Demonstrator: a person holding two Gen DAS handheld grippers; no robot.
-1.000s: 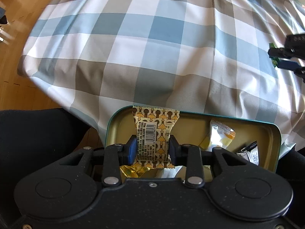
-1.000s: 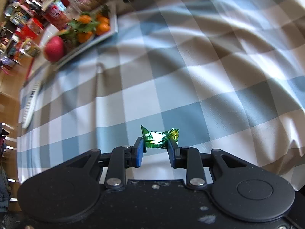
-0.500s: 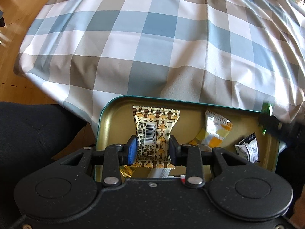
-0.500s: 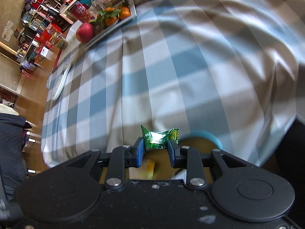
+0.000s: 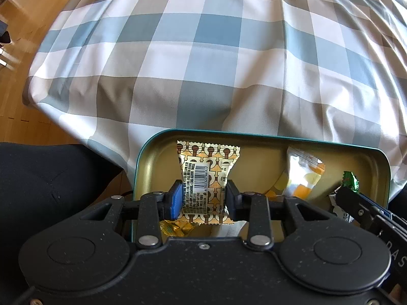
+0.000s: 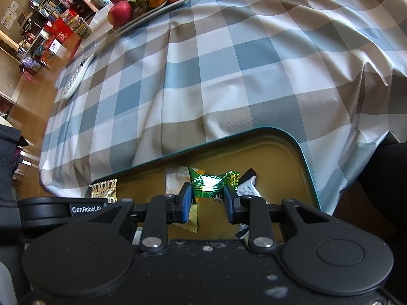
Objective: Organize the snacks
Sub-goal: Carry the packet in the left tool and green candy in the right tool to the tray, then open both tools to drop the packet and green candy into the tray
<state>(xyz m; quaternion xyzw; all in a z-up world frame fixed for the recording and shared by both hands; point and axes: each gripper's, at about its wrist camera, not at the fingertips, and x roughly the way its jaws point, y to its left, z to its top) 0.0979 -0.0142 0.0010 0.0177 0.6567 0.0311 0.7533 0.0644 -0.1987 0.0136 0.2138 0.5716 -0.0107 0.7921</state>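
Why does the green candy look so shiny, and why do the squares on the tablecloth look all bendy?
In the right wrist view, sunlight bounces off the green candy wrapper, making a bright white patch. In both views the round fisheye lens curves the tablecloth squares; they are really straight. In the left wrist view the striped snack packet is sharp, barcode and all, and the tin casts shade inside.
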